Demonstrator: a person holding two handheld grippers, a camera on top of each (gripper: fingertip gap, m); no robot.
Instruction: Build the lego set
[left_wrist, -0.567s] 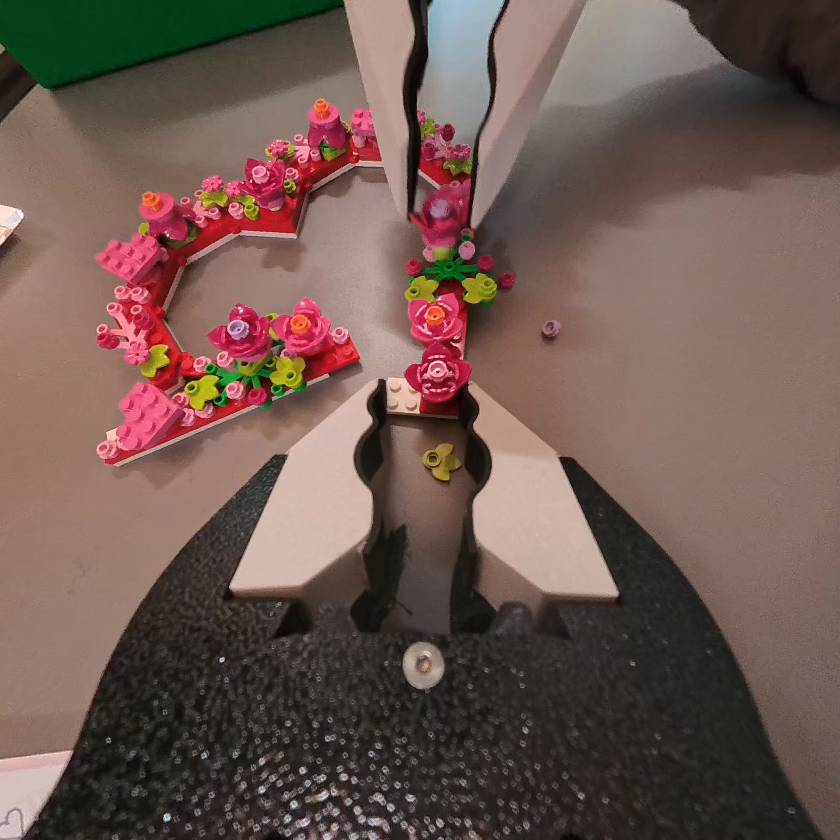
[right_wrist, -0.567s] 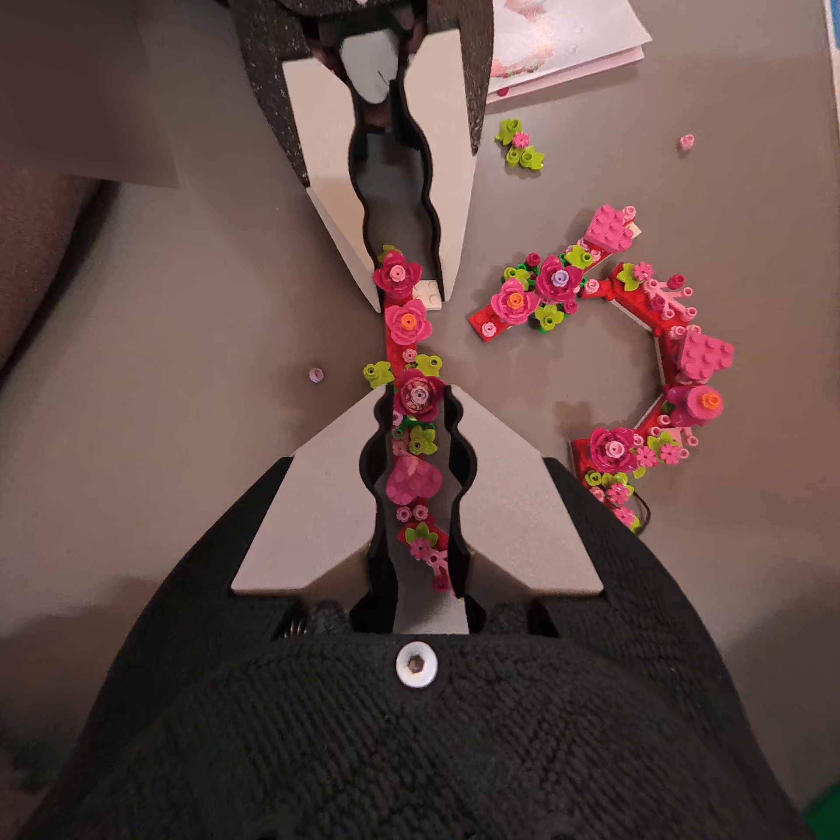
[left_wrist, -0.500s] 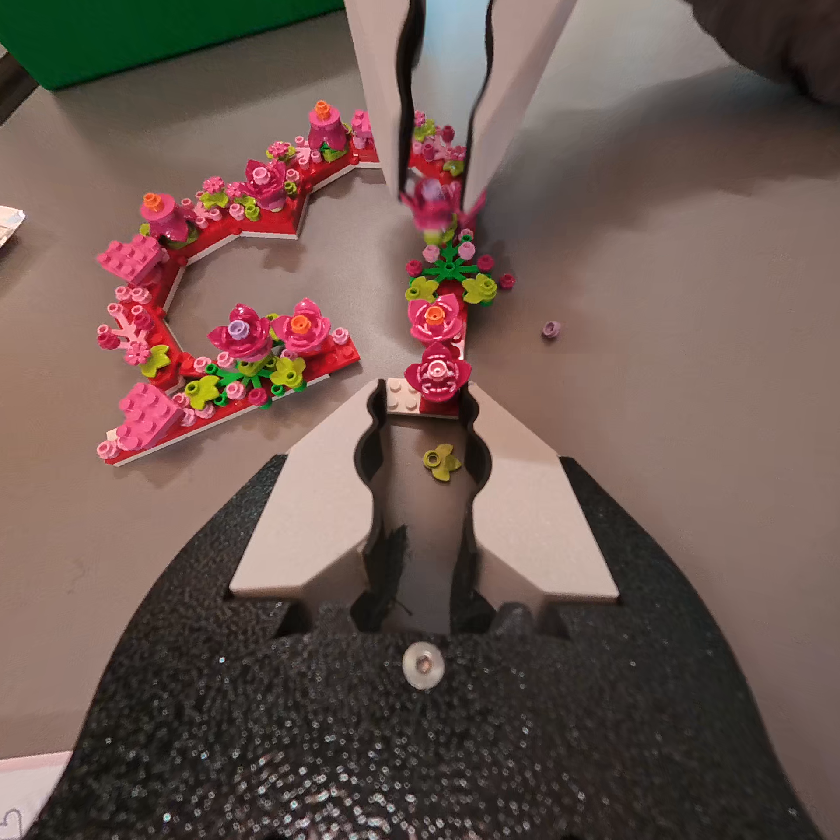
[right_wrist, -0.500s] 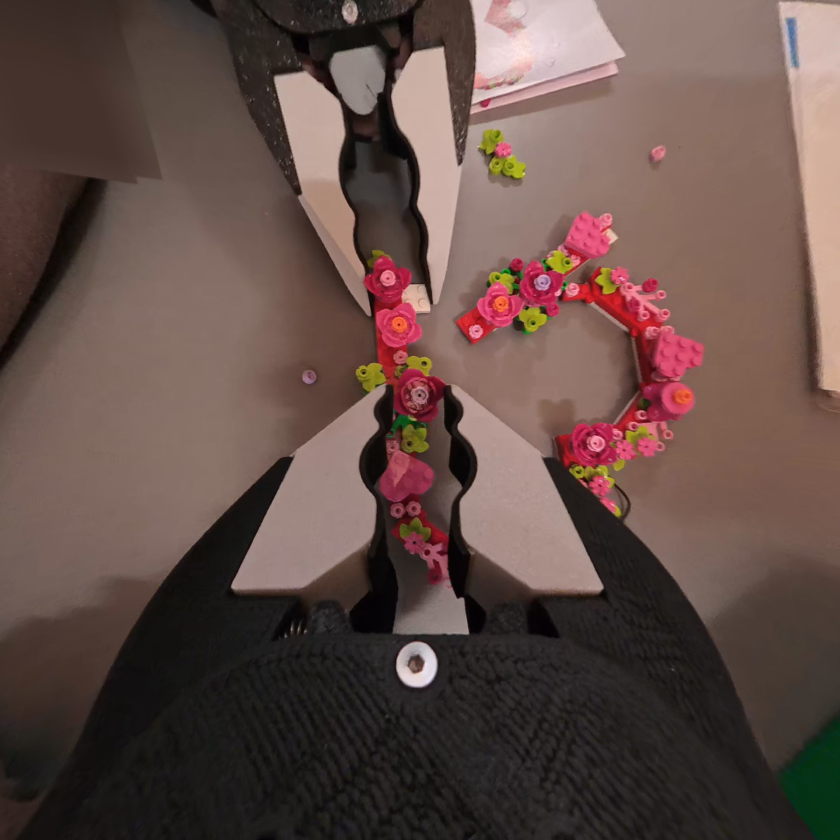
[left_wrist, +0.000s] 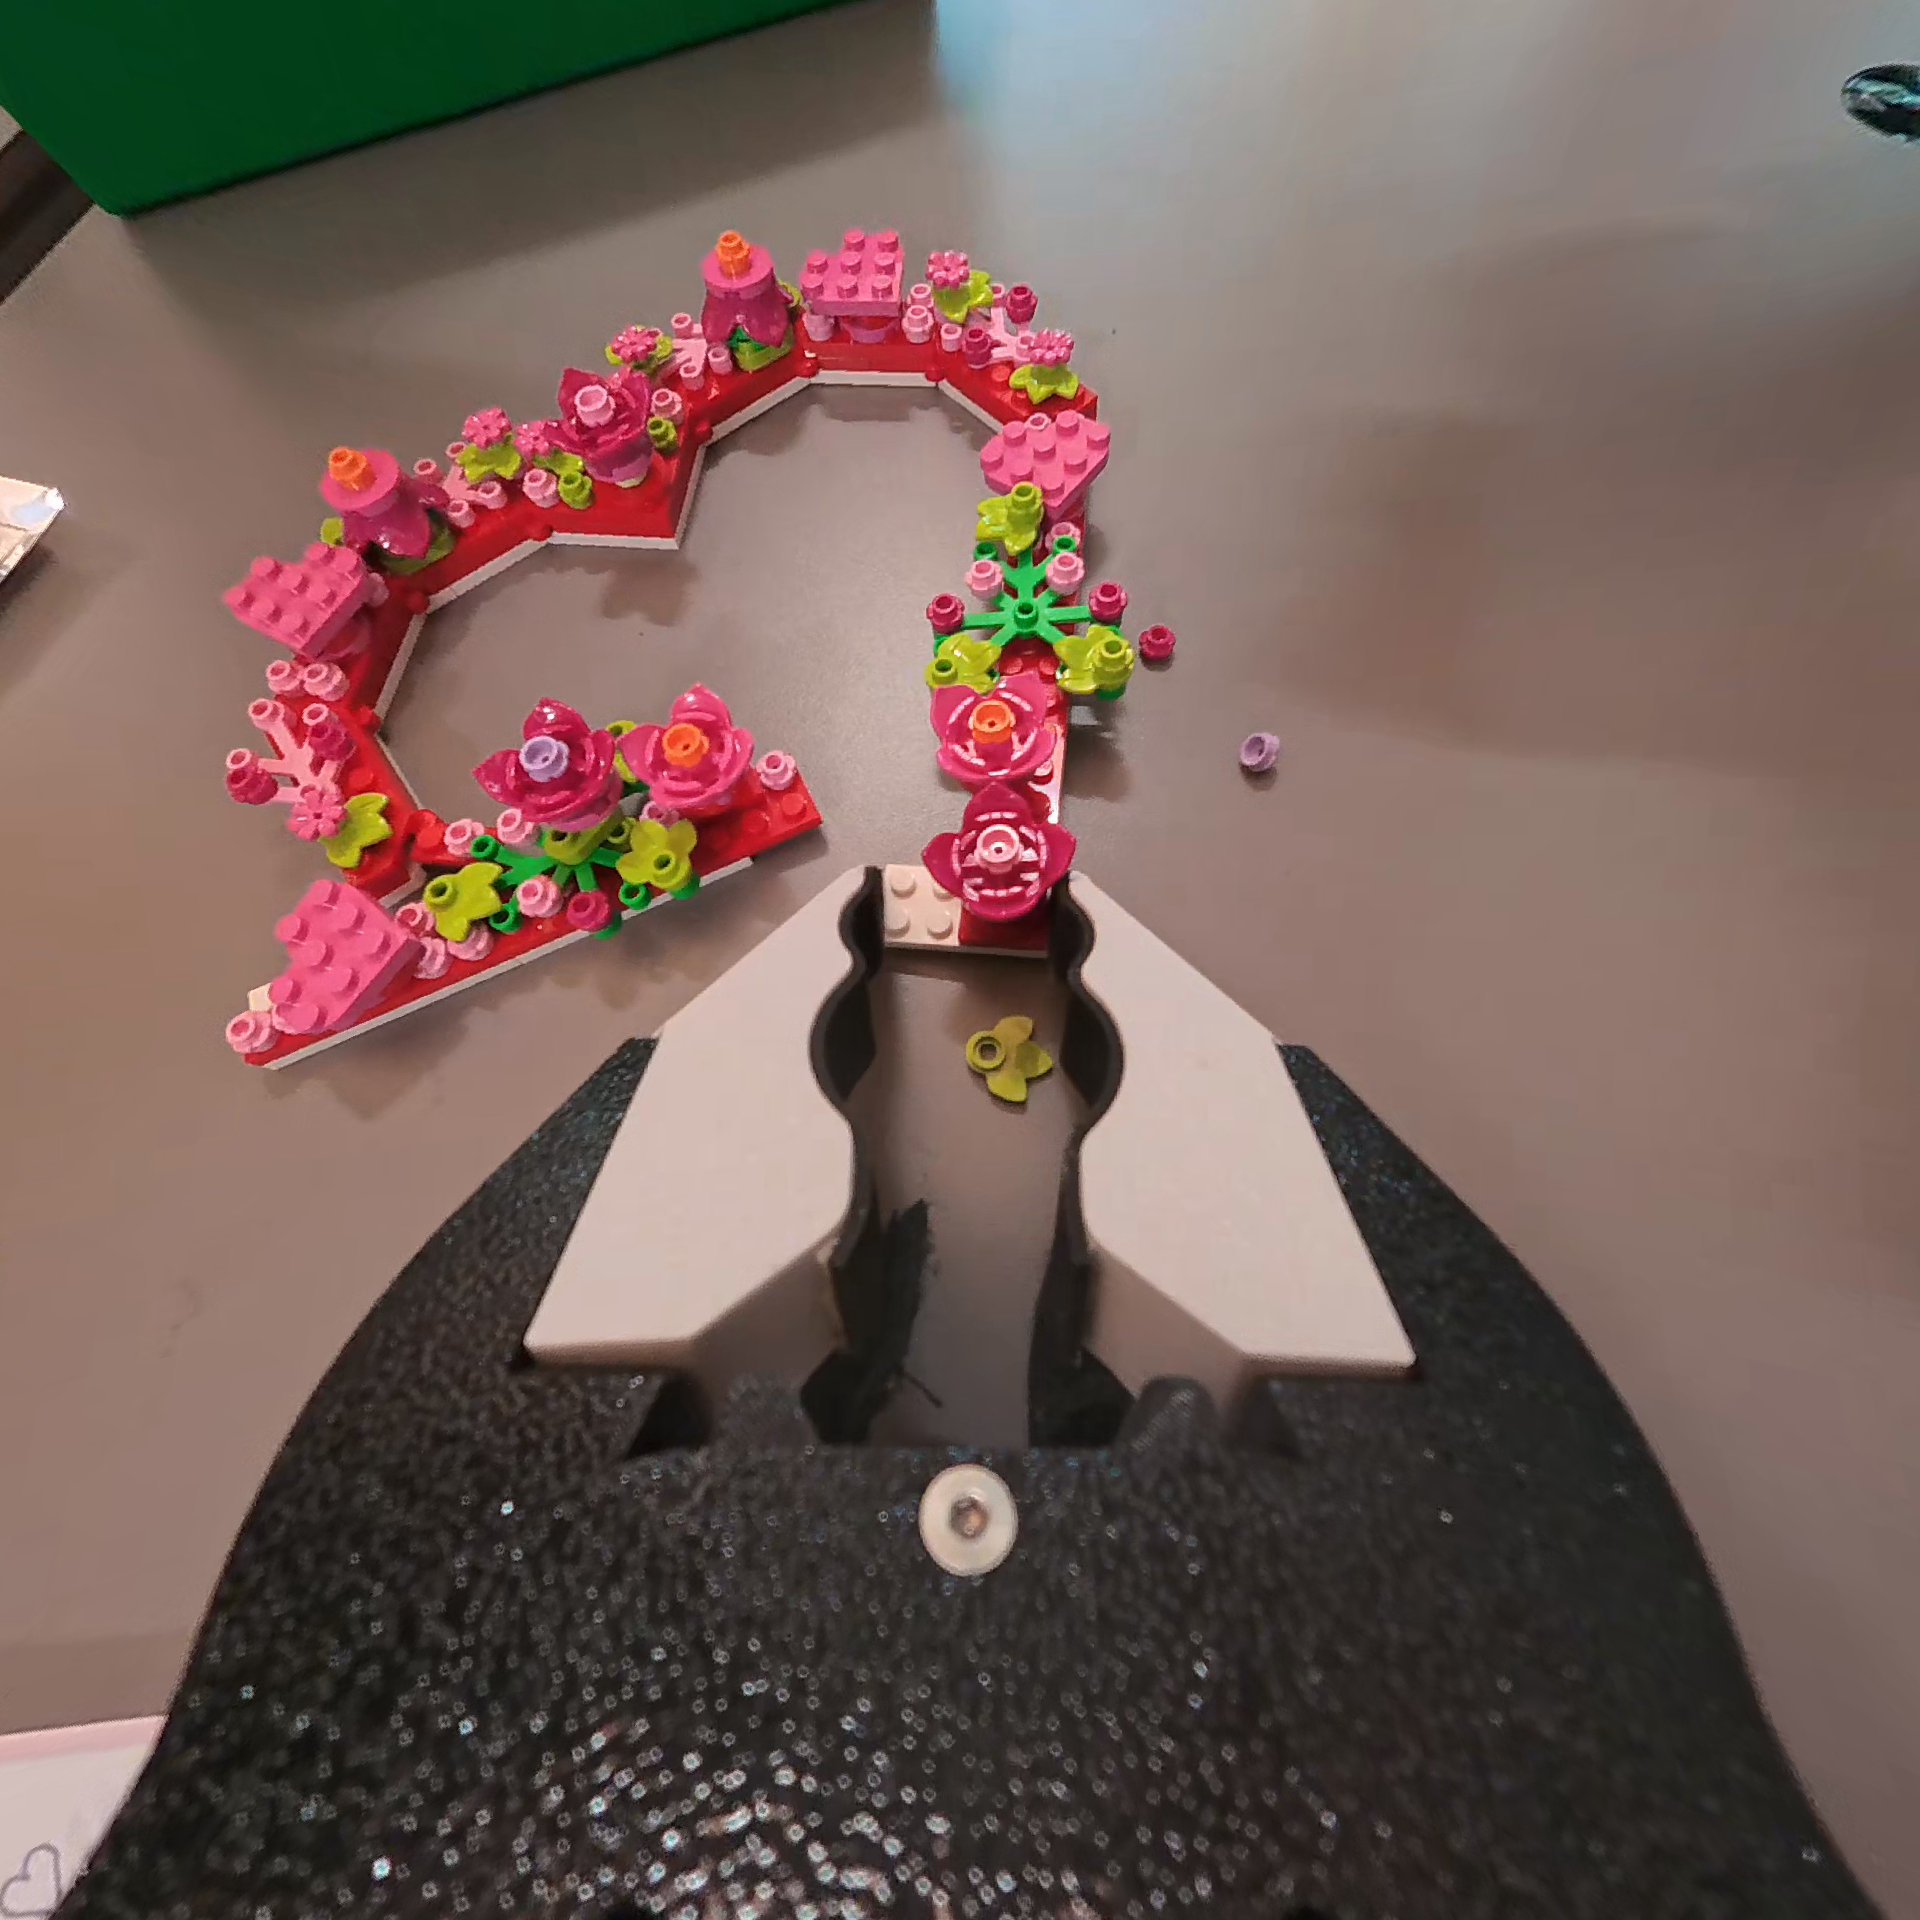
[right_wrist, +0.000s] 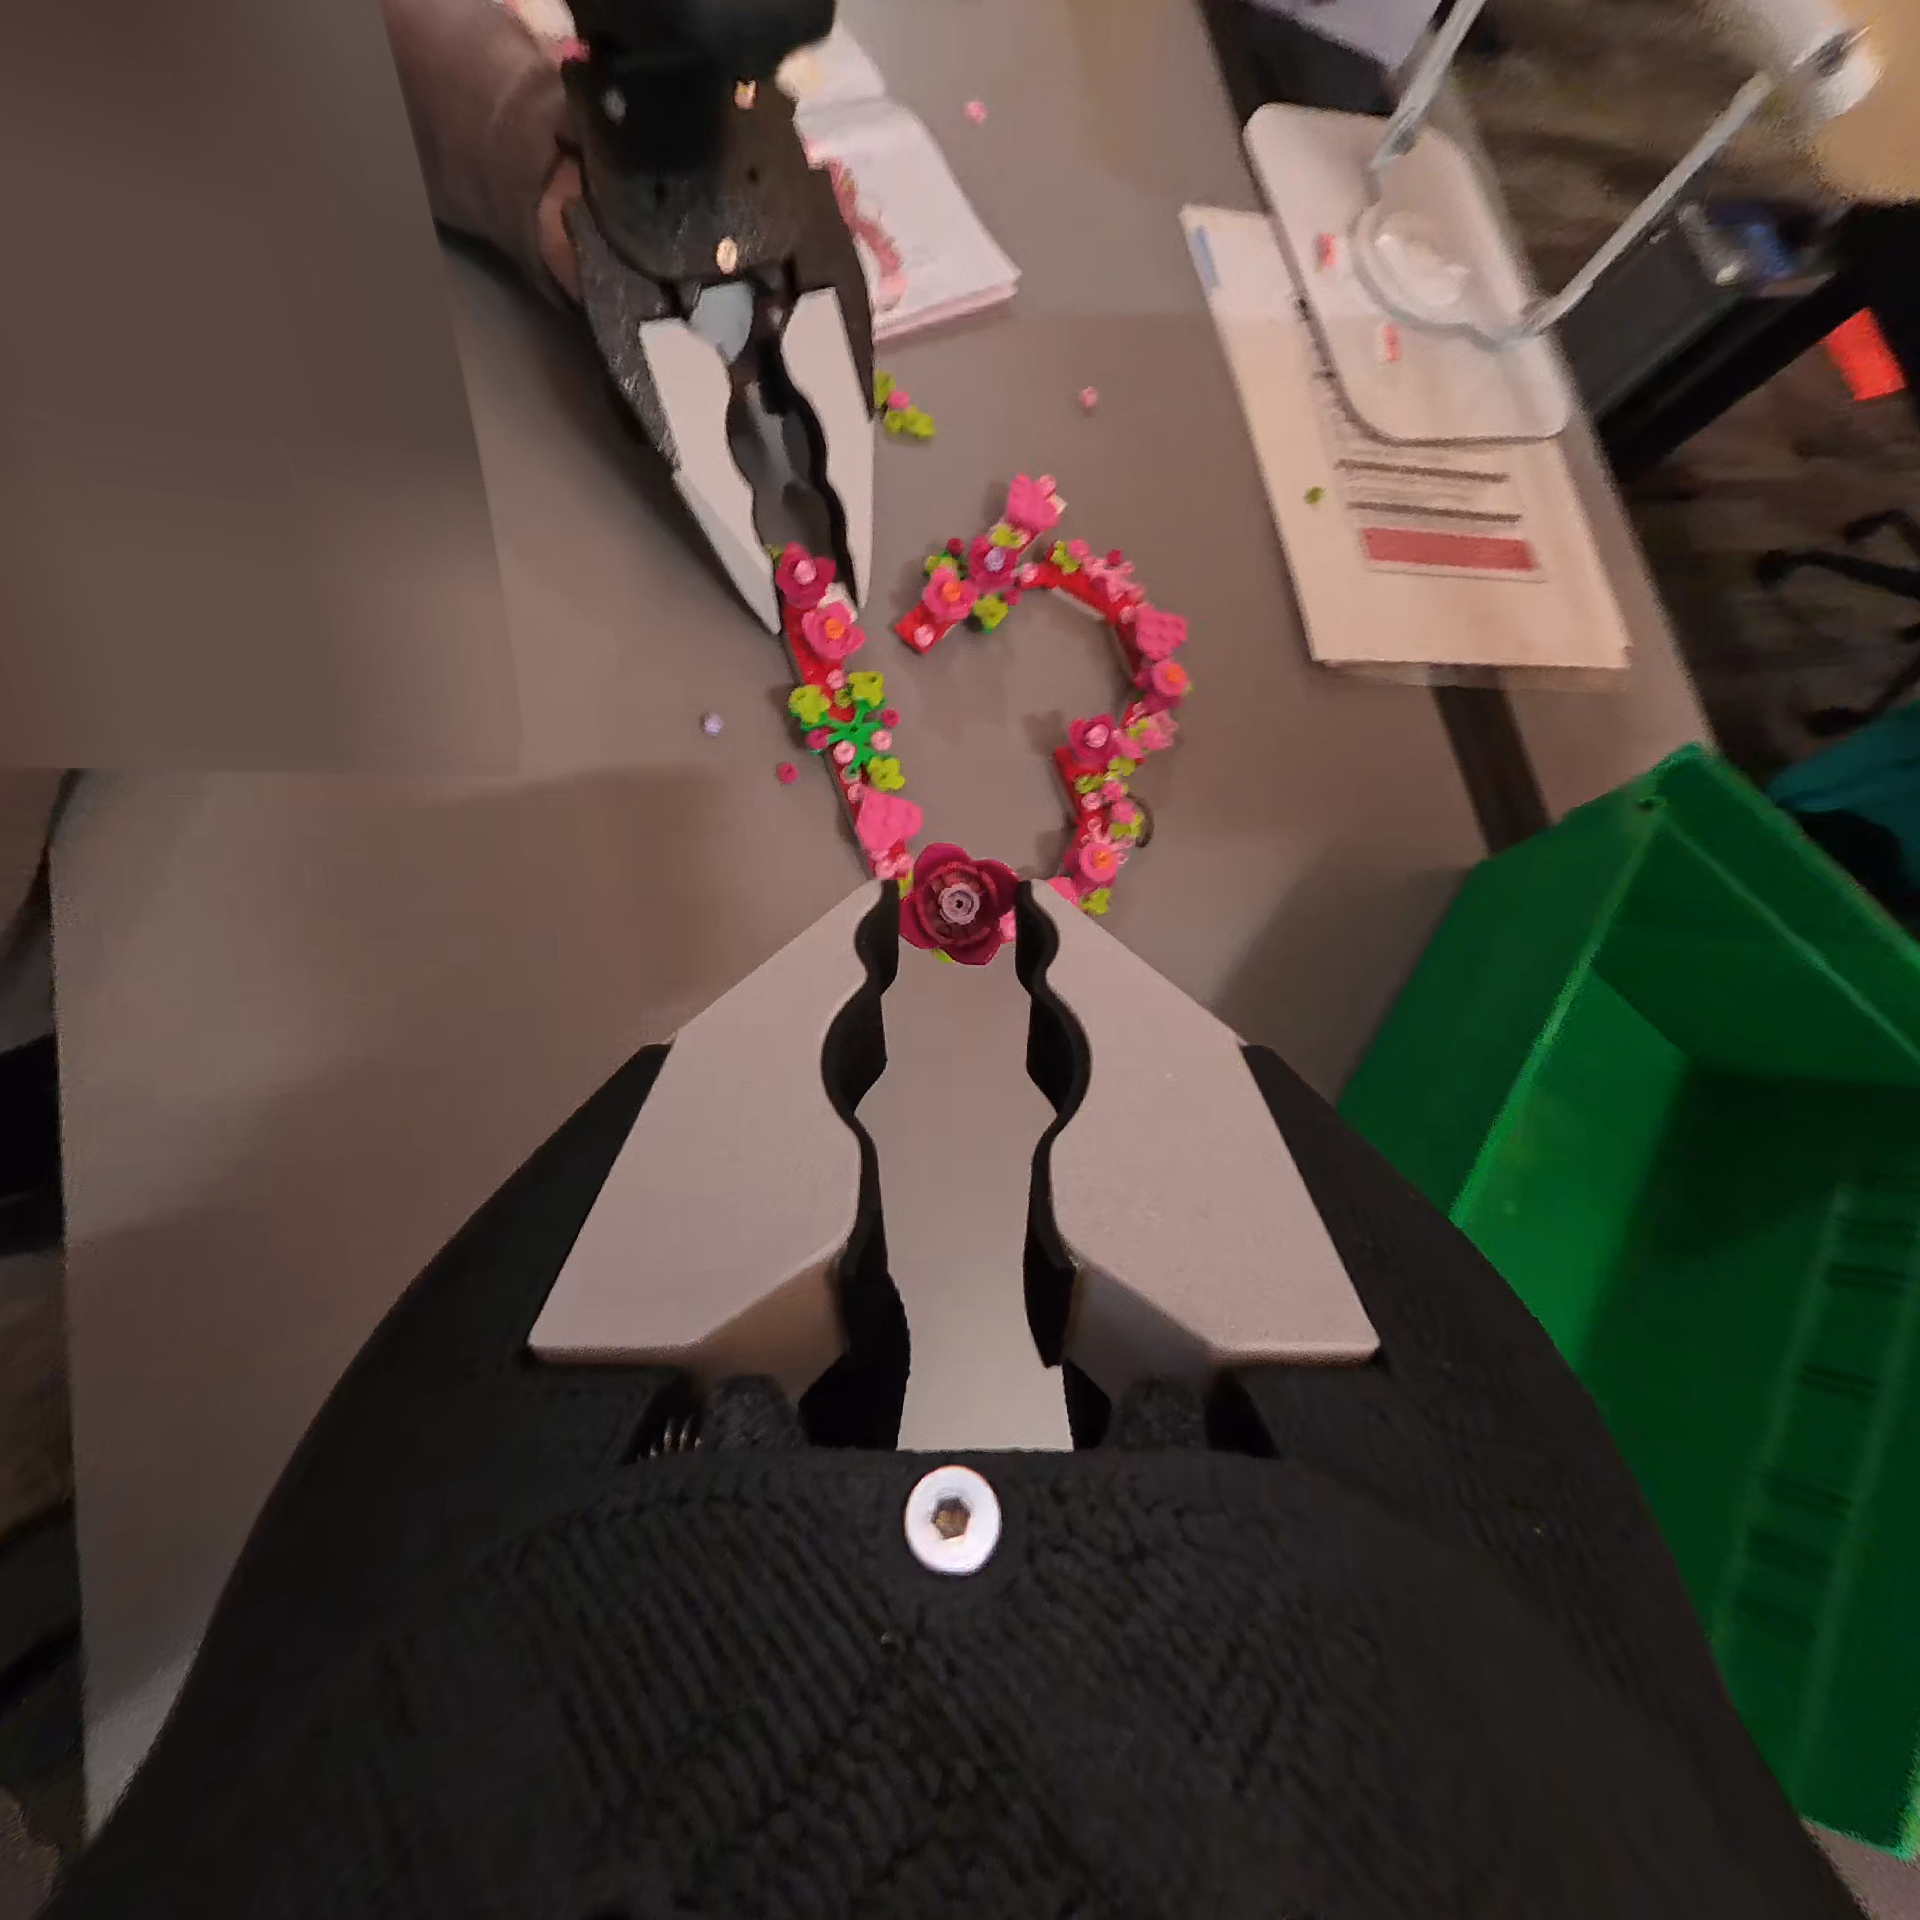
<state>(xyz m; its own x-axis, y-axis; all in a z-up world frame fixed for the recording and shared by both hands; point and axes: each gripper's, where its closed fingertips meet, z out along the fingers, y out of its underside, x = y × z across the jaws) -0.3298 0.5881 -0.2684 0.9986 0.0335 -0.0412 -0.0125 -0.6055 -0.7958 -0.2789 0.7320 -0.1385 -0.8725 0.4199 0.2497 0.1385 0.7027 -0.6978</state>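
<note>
The red-and-white brick heart frame (left_wrist: 727, 457), studded with pink and magenta flowers and lime leaves, lies flat on the grey table (left_wrist: 1455, 935). The frame is largely built but not closed: a gap separates the short lower arm (left_wrist: 644, 831) from the straight right-hand side (left_wrist: 1013, 748).

The left claw (left_wrist: 961, 914) clamps the near end of that straight side, its tips pressed on the white plate (left_wrist: 920, 914) and red edge just beside a dark magenta rose (left_wrist: 997, 852).

The right claw (right_wrist: 954, 914) is narrowed around a separate dark magenta rose with a lilac centre (right_wrist: 956, 906), held above the table over the far end of the frame. This flower is judged to be not yet seated.

Loose parts remaining on the table:
- one lime leaf piece (left_wrist: 1008, 1055) between the left claw's fingers
- one lilac round stud (left_wrist: 1259, 750) well apart from the frame
- one small magenta stud (left_wrist: 1155, 640) beside it

Remaining work, as judged: seat the held rose, fit the loose pieces, close the gap.
</note>
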